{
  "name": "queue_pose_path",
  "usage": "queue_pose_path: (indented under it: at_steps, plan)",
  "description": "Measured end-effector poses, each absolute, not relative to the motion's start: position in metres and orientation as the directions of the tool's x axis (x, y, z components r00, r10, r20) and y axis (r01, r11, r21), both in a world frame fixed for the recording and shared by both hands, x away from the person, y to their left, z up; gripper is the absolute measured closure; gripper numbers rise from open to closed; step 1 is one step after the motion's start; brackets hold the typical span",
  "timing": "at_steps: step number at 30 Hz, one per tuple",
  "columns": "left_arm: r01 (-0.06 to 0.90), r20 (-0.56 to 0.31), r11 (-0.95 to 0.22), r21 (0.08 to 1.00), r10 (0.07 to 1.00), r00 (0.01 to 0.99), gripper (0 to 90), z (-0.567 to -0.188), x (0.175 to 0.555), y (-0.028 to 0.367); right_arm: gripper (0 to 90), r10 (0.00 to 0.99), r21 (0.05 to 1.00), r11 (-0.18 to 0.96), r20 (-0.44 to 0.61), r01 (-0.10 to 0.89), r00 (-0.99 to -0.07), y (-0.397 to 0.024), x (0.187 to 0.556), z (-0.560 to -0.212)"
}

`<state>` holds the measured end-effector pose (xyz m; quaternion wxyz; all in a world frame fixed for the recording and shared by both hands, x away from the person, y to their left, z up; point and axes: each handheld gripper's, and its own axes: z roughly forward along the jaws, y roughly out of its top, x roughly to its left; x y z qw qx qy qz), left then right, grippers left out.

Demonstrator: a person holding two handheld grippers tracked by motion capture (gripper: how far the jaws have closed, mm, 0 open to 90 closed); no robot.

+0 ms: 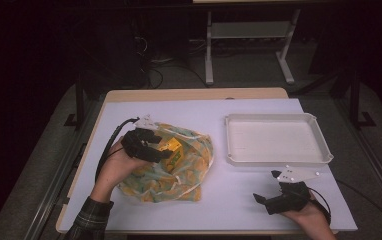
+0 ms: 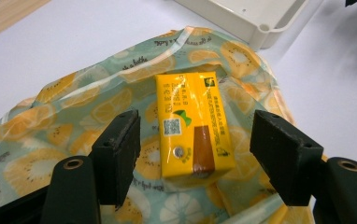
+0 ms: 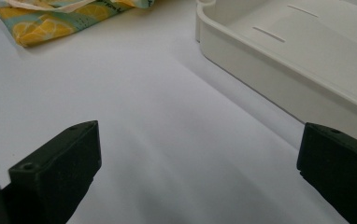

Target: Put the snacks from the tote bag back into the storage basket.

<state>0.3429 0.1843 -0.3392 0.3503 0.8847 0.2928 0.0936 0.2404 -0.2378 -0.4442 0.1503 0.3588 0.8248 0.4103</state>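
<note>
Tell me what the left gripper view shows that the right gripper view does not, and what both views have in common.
Left gripper view alone: a yellow rectangular drink carton lying on the bag, between the open jaws of the left gripper, with a gap on each side.

Right gripper view alone: the open jaws of the right gripper over bare white table surface, with nothing between them.

Both: the fruit-patterned translucent plastic bag, the white rectangular plastic tray, and the white table.
</note>
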Motion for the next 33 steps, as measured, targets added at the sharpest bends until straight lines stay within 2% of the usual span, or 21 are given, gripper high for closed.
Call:
queue_pose_path:
  at_steps: [21, 33]
  plan:
    - [0.483, -0.004, -0.646, 0.591, 0.596, 0.803, 30.5, -0.354, 0.361, 0.156, 0.0, 0.715, 0.783, 0.408, 0.045, 0.469, -0.697, -0.237, 0.241, -0.444]
    - [0.507, 0.022, -0.697, 0.507, 0.599, 0.801, 31.8, -0.369, 0.367, 0.144, 0.0, 0.714, 0.783, 0.411, 0.041, 0.467, -0.699, -0.237, 0.240, -0.444]
